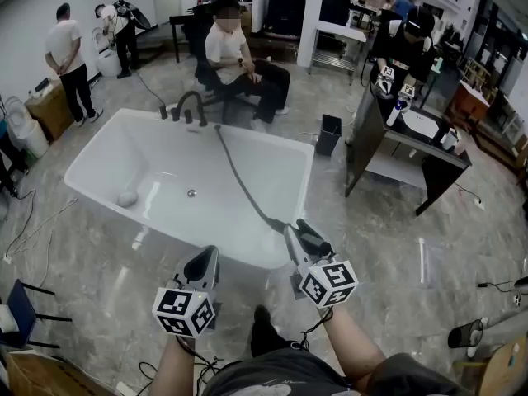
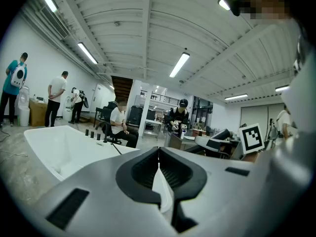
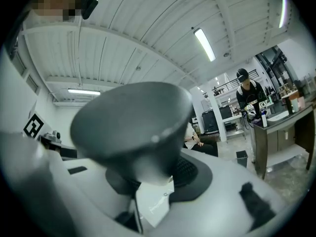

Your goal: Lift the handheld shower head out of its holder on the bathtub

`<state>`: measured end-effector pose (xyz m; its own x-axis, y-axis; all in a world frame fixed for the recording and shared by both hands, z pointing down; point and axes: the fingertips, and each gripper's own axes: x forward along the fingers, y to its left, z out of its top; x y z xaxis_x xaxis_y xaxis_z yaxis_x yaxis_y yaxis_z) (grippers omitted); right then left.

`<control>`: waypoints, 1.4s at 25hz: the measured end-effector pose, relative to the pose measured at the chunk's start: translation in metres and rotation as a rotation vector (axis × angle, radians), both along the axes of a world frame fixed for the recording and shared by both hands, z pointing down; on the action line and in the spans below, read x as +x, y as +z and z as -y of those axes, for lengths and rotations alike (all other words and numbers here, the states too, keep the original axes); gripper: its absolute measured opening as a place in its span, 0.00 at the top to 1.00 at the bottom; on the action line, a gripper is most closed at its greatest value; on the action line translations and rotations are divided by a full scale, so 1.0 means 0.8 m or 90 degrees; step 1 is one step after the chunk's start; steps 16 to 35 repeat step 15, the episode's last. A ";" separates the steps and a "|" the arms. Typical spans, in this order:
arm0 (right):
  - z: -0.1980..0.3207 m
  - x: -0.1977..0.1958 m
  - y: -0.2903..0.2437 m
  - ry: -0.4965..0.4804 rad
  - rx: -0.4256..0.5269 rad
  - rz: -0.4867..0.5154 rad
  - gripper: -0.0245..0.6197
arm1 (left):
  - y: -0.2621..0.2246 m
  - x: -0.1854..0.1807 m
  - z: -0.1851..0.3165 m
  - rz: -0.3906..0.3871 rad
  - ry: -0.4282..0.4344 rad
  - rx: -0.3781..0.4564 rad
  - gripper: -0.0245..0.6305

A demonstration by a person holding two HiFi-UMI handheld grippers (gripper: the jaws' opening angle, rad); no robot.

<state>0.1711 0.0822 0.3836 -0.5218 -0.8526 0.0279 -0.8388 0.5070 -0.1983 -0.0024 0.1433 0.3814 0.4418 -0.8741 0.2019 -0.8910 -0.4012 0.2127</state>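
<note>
We see both forearms reaching forward from the bottom of the head view, each hand carrying its gripper out toward the near rim of the white bathtub [image 1: 272,143]. The left forearm [image 1: 169,361] runs almost straight ahead. It bears the left gripper [image 1: 206,258], which tips slightly downward and stops just short of the tub's near edge, with its marker cube [image 1: 183,310] facing us. In the left gripper view the left gripper [image 2: 158,167] has its dark pads [image 2: 140,174] drawn together into a thin seam, and we find nothing between them. The right forearm [image 1: 351,337] comes in from the lower right and angles inward, so the right gripper [image 1: 299,233] lies roughly level and points up and to the left over the tub's near right corner. Its own cube [image 1: 328,283] sits just behind the jaws. That gripper is clamped on the shower head [image 1: 315,239], whose dark body lies along the jaws. In the right gripper view the shower head [image 3: 131,117] fills the middle of the picture as a broad grey disc on a thick neck, and the neck is held between the pads of the right gripper [image 3: 153,184]. A dark hose [image 1: 239,172] runs from the head across the tub basin to the faucet [image 1: 188,106] on the far rim. The head is therefore well away from those fittings and out over the near side of the tub.
</note>
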 end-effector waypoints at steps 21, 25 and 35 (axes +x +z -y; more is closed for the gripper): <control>0.019 -0.024 0.004 -0.029 0.001 -0.028 0.77 | -0.003 -0.026 0.017 -0.008 -0.020 0.009 0.94; 0.019 -0.024 0.004 -0.029 0.001 -0.028 0.77 | -0.003 -0.026 0.017 -0.008 -0.020 0.009 0.94; 0.019 -0.024 0.004 -0.029 0.001 -0.028 0.77 | -0.003 -0.026 0.017 -0.008 -0.020 0.009 0.94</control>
